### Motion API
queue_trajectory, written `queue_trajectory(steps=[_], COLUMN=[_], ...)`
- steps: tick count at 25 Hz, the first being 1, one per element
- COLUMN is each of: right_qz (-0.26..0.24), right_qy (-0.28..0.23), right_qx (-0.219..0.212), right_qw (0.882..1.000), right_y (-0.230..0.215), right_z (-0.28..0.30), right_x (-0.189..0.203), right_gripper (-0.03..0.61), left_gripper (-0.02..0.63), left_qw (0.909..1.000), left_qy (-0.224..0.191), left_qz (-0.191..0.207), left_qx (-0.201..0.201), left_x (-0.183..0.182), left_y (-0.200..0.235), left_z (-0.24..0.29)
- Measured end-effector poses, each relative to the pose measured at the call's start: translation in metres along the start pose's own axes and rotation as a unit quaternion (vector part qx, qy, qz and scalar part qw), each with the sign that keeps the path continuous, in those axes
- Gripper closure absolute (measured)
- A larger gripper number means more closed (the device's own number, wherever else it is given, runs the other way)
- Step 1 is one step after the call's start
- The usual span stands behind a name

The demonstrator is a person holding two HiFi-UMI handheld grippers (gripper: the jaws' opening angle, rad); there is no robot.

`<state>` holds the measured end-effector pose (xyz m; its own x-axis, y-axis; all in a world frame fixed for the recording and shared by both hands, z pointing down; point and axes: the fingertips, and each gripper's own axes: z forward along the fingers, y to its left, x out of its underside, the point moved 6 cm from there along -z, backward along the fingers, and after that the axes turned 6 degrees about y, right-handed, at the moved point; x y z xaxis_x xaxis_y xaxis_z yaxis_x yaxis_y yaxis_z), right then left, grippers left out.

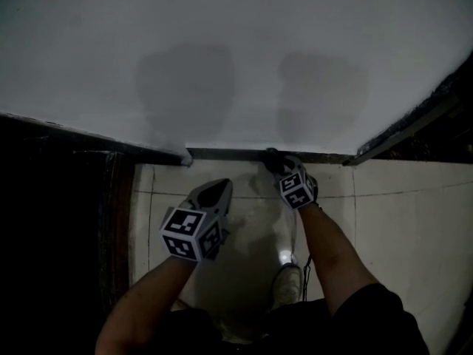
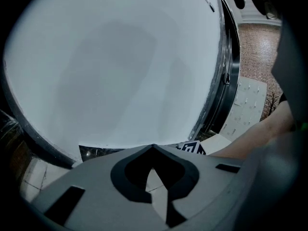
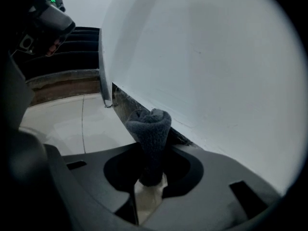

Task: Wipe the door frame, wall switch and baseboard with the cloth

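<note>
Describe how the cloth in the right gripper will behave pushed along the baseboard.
Likely floppy: the cloth bunches into a soft fuzzy wad above the right gripper. Probably light, standing up from one pinch. Pushed against the baseboard, it should squash and drag rather than slide.

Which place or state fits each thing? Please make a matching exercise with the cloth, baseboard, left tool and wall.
Things:
1 cloth
2 baseboard
3 left tool
4 wall

Places or states:
A plain white
B shut, empty, above the floor tiles
C gripped in the right tool
D dark strip at the wall's foot

Pairs: 1-C; 2-D; 3-B; 4-A
</note>
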<state>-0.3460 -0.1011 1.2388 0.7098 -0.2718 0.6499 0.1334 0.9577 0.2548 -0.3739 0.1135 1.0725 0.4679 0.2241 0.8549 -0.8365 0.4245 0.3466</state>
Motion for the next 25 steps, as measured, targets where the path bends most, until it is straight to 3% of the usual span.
queue_trajectory(steps=[9, 20, 25], right_qz=[0.033, 0.032, 0.062], right_qy=[0.026, 0.028, 0.036], right_qx=[0.020, 0.041, 0.057], right_qw=[0.999, 0.998, 0.996], right_y=[-0.023, -0.052, -0.069], right_z=[-0.003, -0.021, -0.028], right_x=[0.038, 0.058, 0.080], right_gripper=[0.486, 0.486, 0.486], left_gripper=[0.623, 0.623, 0.623], left_qw=[1.0000, 0.9995, 0.9996], left_qy=[0.003, 0.010, 0.009], left_qz=[0.004, 0.012, 0.011], left_qx=[0.008, 0.026, 0.023], left_x=[0.003, 0.006, 0.008], left_y=[-0.010, -0.032, -0.036], left_z=[0.013, 0.038, 0.047])
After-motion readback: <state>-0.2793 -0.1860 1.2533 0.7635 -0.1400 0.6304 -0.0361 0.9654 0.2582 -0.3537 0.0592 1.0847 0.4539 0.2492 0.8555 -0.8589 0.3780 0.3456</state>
